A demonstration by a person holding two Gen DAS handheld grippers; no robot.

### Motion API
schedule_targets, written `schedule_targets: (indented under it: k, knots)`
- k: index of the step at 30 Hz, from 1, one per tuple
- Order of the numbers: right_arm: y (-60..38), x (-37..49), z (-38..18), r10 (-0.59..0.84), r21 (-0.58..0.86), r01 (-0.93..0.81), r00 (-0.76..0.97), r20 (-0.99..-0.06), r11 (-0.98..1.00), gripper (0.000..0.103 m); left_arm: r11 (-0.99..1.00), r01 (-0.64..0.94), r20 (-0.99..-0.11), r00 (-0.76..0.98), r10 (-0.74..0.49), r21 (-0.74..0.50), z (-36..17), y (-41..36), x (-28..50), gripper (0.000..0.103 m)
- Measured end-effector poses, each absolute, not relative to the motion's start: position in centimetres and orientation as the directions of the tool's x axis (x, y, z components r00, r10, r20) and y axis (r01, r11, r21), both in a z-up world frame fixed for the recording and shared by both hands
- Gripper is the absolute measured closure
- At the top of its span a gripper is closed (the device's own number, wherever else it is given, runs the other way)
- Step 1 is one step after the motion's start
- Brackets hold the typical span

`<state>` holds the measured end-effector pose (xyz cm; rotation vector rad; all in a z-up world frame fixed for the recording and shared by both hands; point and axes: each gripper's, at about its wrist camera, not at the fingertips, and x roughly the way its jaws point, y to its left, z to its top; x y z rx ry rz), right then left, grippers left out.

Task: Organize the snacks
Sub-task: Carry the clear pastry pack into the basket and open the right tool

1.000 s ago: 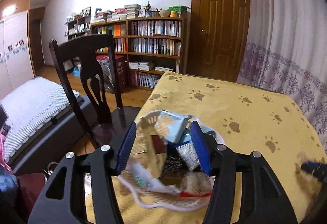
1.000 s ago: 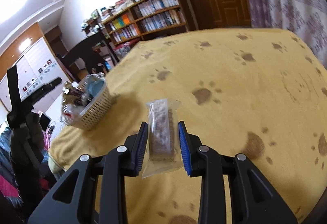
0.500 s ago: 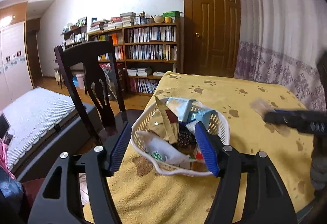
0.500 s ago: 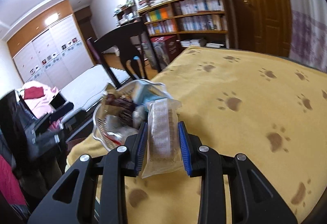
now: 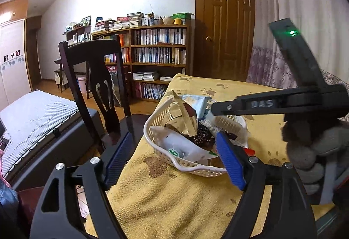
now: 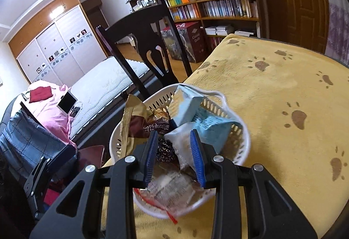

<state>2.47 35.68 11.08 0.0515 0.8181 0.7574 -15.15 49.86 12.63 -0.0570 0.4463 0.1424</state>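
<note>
While the white perforated plastic basket (image 6: 238, 152) sits near the table's edge on the yellow paw-print tablecloth (image 6: 283, 90), the right gripper (image 6: 175, 155) hangs directly over it w/ blue-padded jaws apart, nothing pinched between them. Below those jaws a clear wafer packet w/ red strip (image 6: 172, 192) lies in the basket's near end, blurred. Other snacks fill the rest: pale blue snack box (image 6: 187, 104), light blue crinkled bag (image 6: 214, 127), gold foil packet (image 6: 128, 116), dark brown wrappers (image 6: 157, 126).

From the left wrist view the left gripper (image 5: 174, 159) is lower, at the basket's near side, jaws wide apart & empty; its right pad overlaps the rim, can't tell if touching. A white pouch w/ green print (image 5: 178, 147) drapes over that rim. A grey-gloved hand (image 5: 314, 147) holds the right tool's black body. Dark wooden chair (image 5: 96, 86) stands beside the table; bookshelf (image 5: 157, 51) & brown door (image 5: 224, 25) behind.
</note>
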Motion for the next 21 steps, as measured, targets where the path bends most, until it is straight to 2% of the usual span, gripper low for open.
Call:
schedule_targets:
  k: [3,5,10,21]
  knots:
    - [35.5,2.8,10.7,0.627,0.329,-0.581,0.438,-0.644,0.744,0.071,0.987,-0.153,-0.432,0.894,0.121,-0.039,12.6,50.2,-15.3,0.023]
    - [35.3,3.1,10.6,0.627,0.342,-0.568,0.438,-0.645,0.749,0.071,0.987,-0.156,-0.436,0.892,0.12,-0.049,12.4,50.4,-15.1,0.016]
    - [34.8,3.7,9.9,0.63,0.367,-0.551,0.424,-0.651,0.75,0.071,0.985,-0.167,-0.455,0.882,0.126,-0.051,12.0,50.4,-14.7,0.008]
    - [34.9,3.8,8.8,0.642,0.406,-0.535,0.386,-0.663,0.741,0.07,0.984,-0.171,-0.463,0.877,0.128,-0.052,11.8,50.7,-14.4,0.008]
